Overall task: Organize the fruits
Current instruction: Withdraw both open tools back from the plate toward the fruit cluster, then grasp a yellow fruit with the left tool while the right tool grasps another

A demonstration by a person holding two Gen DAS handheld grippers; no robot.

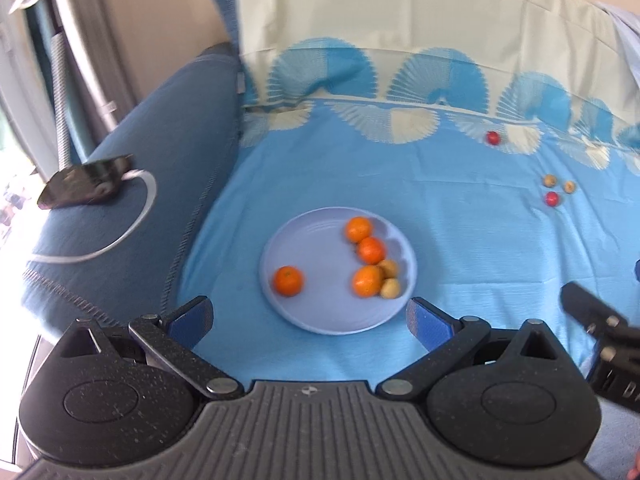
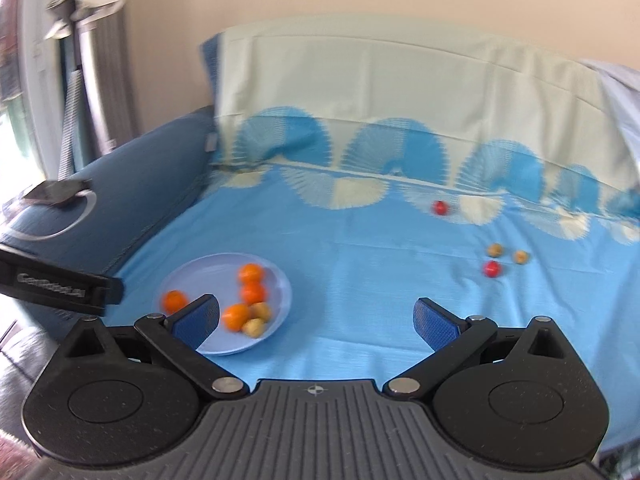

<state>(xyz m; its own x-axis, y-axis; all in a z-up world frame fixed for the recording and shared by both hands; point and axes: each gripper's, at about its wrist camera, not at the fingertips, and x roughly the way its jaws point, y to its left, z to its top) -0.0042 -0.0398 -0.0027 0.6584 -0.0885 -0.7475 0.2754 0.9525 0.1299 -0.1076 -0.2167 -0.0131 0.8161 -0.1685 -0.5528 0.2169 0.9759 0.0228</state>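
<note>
A pale blue plate (image 1: 320, 312) lies on the blue sheet and holds several oranges (image 1: 287, 280) and two small tan fruits (image 1: 389, 288). It also shows in the right wrist view (image 2: 208, 268). My left gripper (image 1: 310, 318) is open and empty, just before the plate's near rim. My right gripper (image 2: 316, 320) is open and empty, to the right of the plate. Loose on the sheet at the far right lie two red fruits (image 2: 492, 269) (image 2: 440, 208) and two tan fruits (image 2: 495, 250) (image 2: 521, 256); the same group shows in the left wrist view (image 1: 552, 199).
A dark blue cushion (image 1: 120, 208) with a black object (image 1: 80, 186) on it lies left of the sheet. A pale pillow (image 1: 400, 20) stands along the back against the wall. The other gripper's body shows at the right edge (image 1: 600, 328) and at the left edge (image 2: 60, 280).
</note>
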